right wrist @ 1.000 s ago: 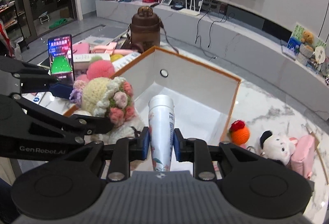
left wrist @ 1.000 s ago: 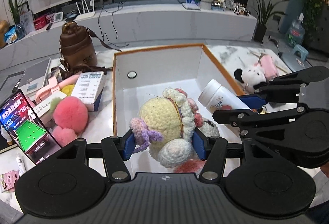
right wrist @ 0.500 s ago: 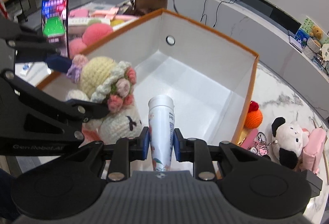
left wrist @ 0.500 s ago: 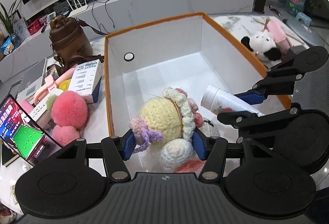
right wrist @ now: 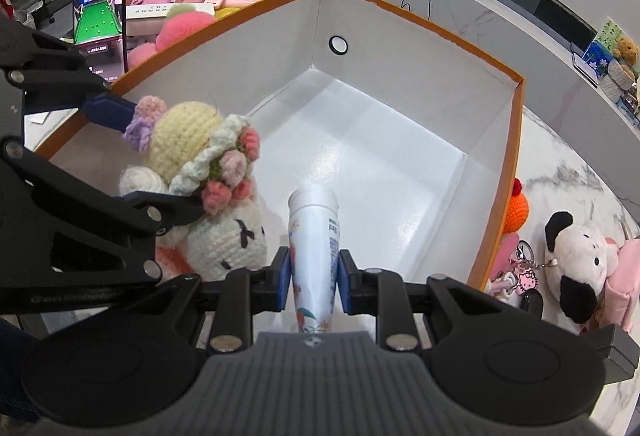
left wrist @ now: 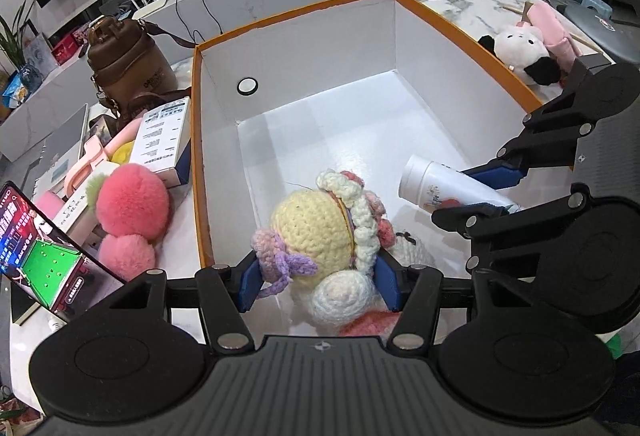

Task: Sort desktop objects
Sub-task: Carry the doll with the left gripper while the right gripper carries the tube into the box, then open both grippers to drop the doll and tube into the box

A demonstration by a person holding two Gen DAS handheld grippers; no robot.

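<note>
My left gripper (left wrist: 318,286) is shut on a crocheted doll (left wrist: 316,232) with a yellow hat and pink flowers, holding it inside the near end of a white box with an orange rim (left wrist: 296,9). From the right wrist view the doll (right wrist: 200,163) hangs at the left, its white face below the hat. My right gripper (right wrist: 314,286) is shut on a white floral tube (right wrist: 314,248), cap pointing into the box (right wrist: 420,21). The tube (left wrist: 444,187) shows at the right of the left wrist view. The box floor beyond both is bare.
Left of the box lie pink pom-poms (left wrist: 130,205), a white carton (left wrist: 164,133), a brown bag (left wrist: 128,63) and a lit phone (left wrist: 36,248). Right of it sit a black-and-white plush (right wrist: 576,264), an orange crochet ball (right wrist: 518,209) and pink keychains (right wrist: 528,274).
Both grippers have sunk toward the box with their loads and tipped further down. The box now fills more of each view. Grips are unchanged.
</note>
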